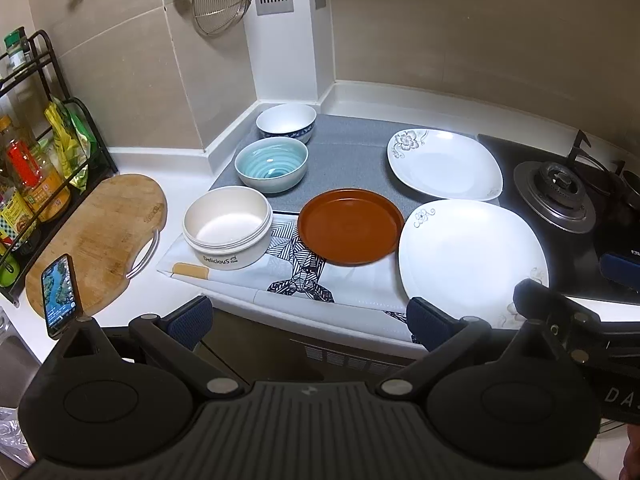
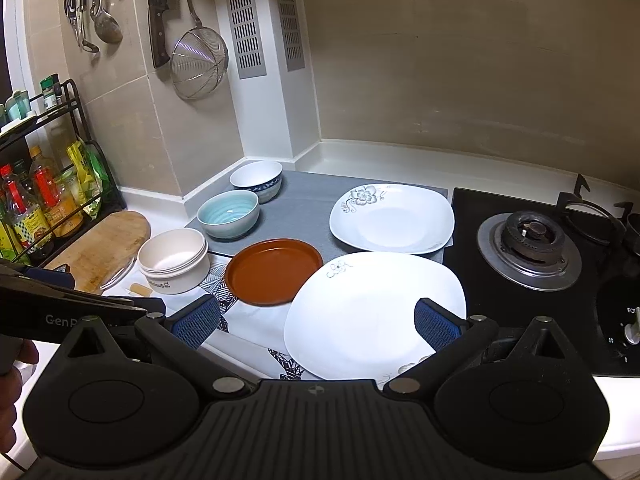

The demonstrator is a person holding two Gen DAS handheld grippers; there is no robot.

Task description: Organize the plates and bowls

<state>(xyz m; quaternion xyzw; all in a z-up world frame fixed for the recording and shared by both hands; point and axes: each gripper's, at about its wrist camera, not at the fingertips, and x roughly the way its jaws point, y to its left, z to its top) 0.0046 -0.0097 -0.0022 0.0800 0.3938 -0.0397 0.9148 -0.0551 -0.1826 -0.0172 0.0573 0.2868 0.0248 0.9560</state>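
Note:
On the counter stand three bowls in a row: a cream bowl [image 1: 227,227] [image 2: 174,260] marked "Delicious", a teal bowl [image 1: 271,165] [image 2: 229,214] and a blue-patterned white bowl [image 1: 286,123] [image 2: 256,176] at the back. A brown round plate [image 1: 351,231] [image 2: 274,272] lies in the middle. Two white square flowered plates lie to the right, the near plate [image 1: 472,260] [image 2: 374,314] and the far plate [image 1: 444,164] [image 2: 392,218]. My left gripper [image 1: 308,326] hangs open before the counter edge. My right gripper [image 2: 316,326] is open over the near white plate's front.
A gas hob [image 1: 560,196] [image 2: 532,240] sits to the right. A wooden cutting board [image 1: 100,236] [image 2: 104,248], a phone [image 1: 60,290] and a rack of bottles [image 1: 28,184] [image 2: 40,208] stand at the left. A strainer [image 2: 198,64] and knife [image 2: 160,12] hang on the wall.

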